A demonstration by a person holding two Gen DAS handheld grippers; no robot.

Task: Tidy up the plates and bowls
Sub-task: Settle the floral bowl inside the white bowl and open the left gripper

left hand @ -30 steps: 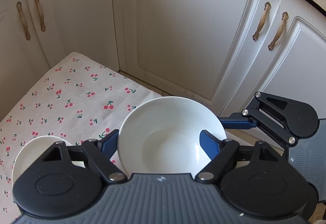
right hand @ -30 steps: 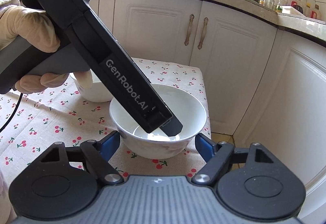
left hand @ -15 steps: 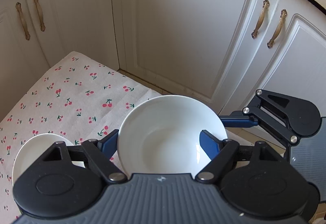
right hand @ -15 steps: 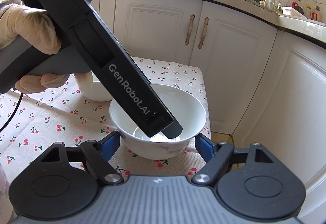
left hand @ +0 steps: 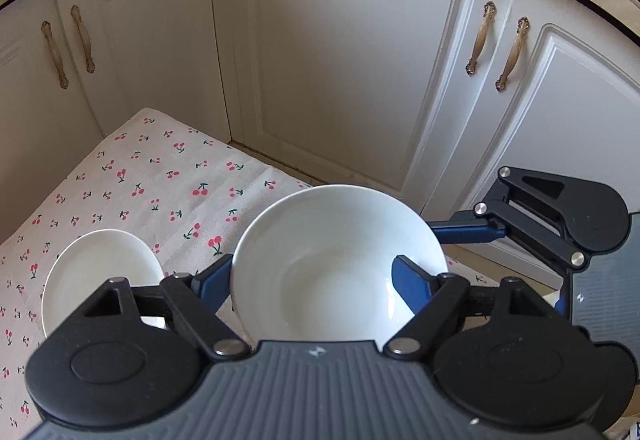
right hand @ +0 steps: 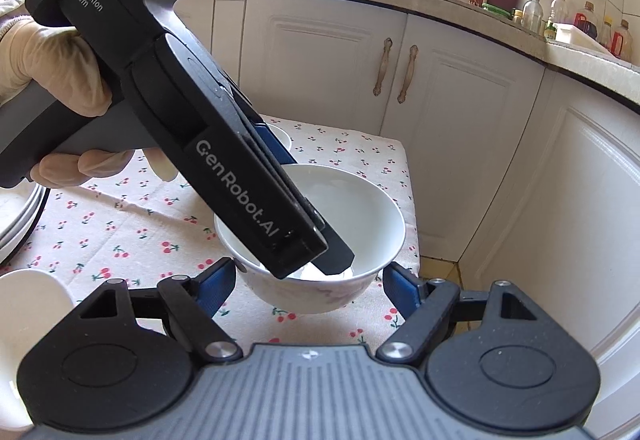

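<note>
left hand-held gripper point(left hand: 312, 276): my jaws are spread, one blue finger point(left hand: 412, 284) inside the big bowl point(left hand: 336, 264), the other outside its rim on my left. No squeeze on the wall that I can confirm, so I call it open and straddling the rim.
left, seen from the right wrist: body angled steeply down, tip point(right hand: 332, 256) low inside the bowl near its floor. Whether it touches the floor, can't tell.
right hand-held gripper point(right hand: 308, 284): open wide, empty, fingers either side of the same bowl from the near side, apart from it.
big bowl: upright on the table point(left hand: 152, 176), cherry-print cloth, close to the far right corner, near the table's edge.
small bowl point(left hand: 100, 272): white, just beside the big one on its left, partly behind my left linkage.
other crockery: stacked plates point(right hand: 20, 216) at the left edge of the right view; another white piece point(right hand: 28, 320) at bottom left, type unclear.
step: my read, grasping the big bowl by its rim with the left; not yet closed.
next: close on the wall, confirm hold, lift straight up, then nest with the small bowl. Destination is my guess.
risk: glazed wall is slick and the table edge is close; keep the right gripper clear of the lift.
</note>
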